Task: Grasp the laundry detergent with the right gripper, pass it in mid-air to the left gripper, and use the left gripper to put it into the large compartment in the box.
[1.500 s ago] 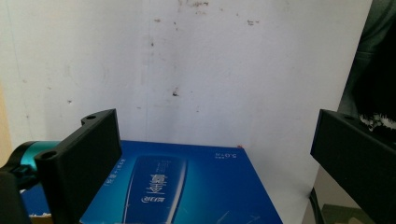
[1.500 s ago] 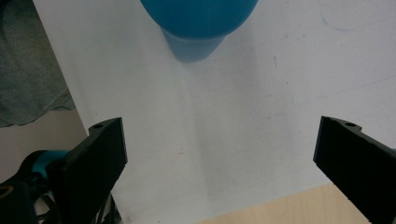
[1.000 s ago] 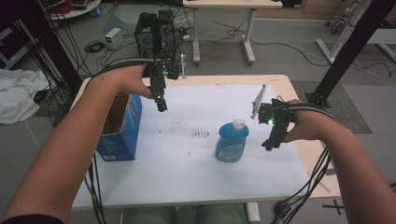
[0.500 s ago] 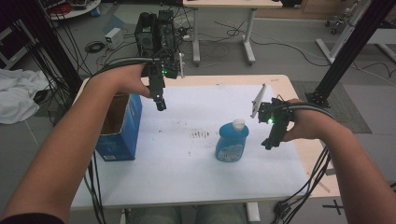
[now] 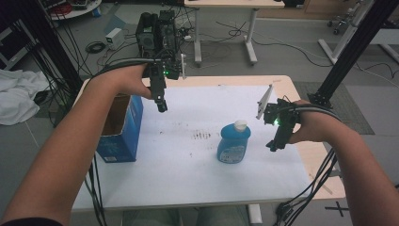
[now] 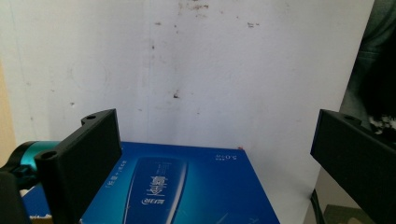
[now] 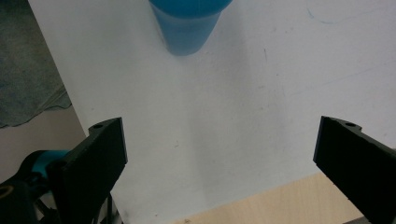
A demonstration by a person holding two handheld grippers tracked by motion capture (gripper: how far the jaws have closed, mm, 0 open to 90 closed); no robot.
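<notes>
- You are working in a lab or test room, not a home.
- Your table (image 5: 301, 169) is a plain wooden-topped desk covered with a white sheet (image 5: 188, 160), stained in places.
- Black metal frame posts (image 5: 357, 47) stand on both sides of you.
- An electronics rack (image 5: 157, 28) sits on the grey floor beyond the table, with loose cables (image 5: 263, 37) trailing around it.
- Another desk (image 5: 226, 19) on white legs stands farther back.
- A white cloth (image 5: 16, 96) lies crumpled on the floor at your left.
</notes>
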